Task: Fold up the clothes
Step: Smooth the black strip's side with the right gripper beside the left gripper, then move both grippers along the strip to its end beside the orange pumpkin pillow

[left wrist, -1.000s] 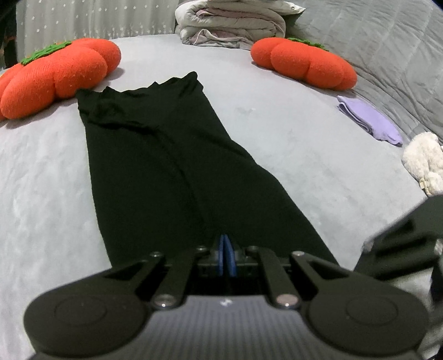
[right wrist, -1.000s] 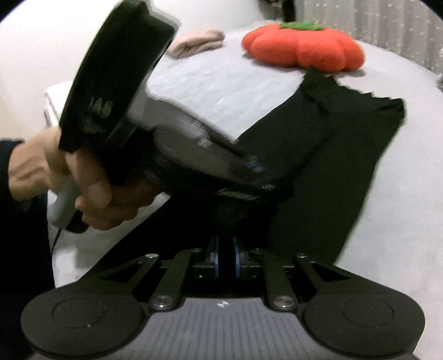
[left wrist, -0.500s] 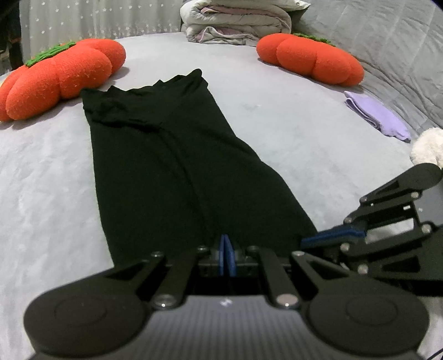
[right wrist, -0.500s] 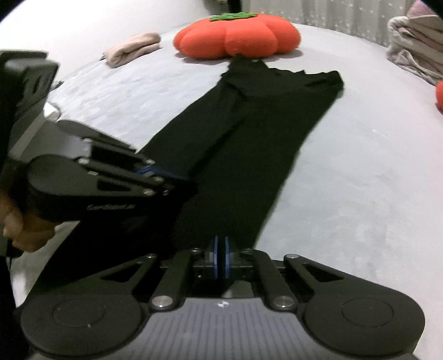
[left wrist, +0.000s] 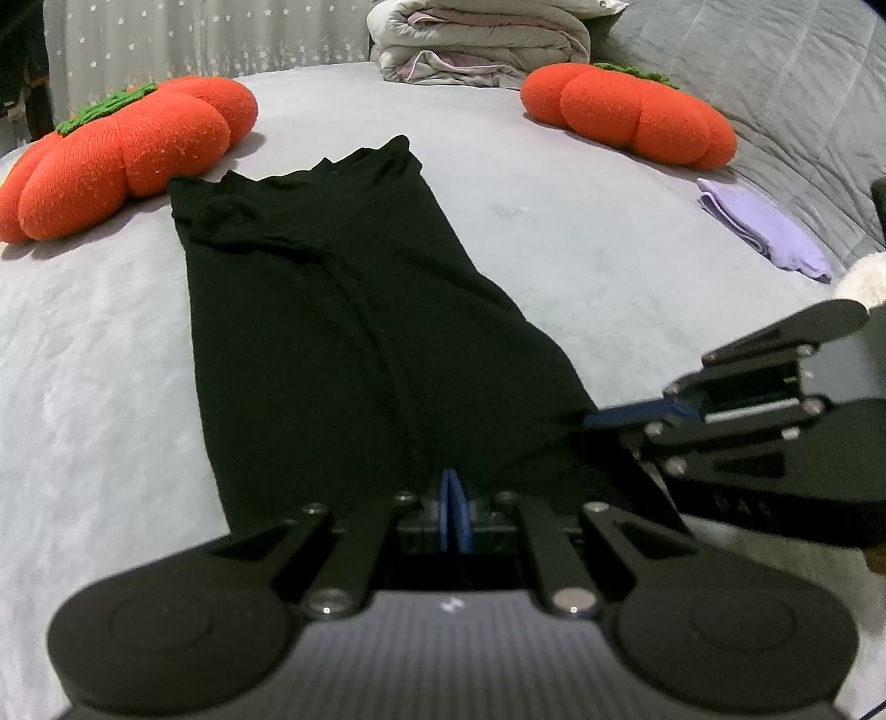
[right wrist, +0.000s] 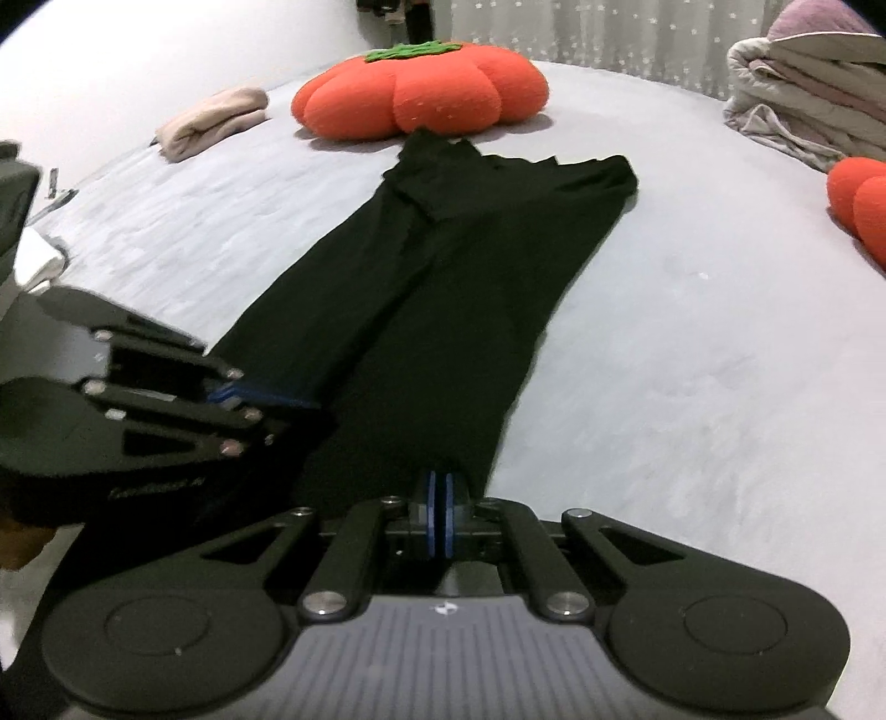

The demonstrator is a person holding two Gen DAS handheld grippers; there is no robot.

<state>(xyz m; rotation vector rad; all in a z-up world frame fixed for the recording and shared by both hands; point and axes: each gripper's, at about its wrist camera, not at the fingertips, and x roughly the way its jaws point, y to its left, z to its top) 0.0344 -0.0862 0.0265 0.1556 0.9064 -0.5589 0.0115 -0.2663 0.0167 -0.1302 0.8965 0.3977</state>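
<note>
A long black garment (left wrist: 343,332) lies flat on the grey bed, stretching away from me; it shows in the right wrist view too (right wrist: 443,288). My left gripper (left wrist: 455,501) has its blue pads pressed together on the garment's near hem. The right gripper (right wrist: 441,501) is likewise shut on that hem at its near right corner. In the left wrist view the right gripper (left wrist: 614,416) comes in from the right, its blue tips on the cloth's corner. From the right wrist view the left gripper (right wrist: 288,400) sits at the left on the cloth.
Orange pumpkin cushions lie at the garment's far end (left wrist: 127,149) and at the back right (left wrist: 631,116). A pile of folded bedding (left wrist: 487,44) sits behind. A folded lilac cloth (left wrist: 764,227) and a white fluffy thing (left wrist: 858,277) lie right; a beige folded cloth (right wrist: 213,119) lies left.
The right gripper has swung from across the left gripper to beside it and now sits at the hem's right corner. The left gripper stays at the hem.
</note>
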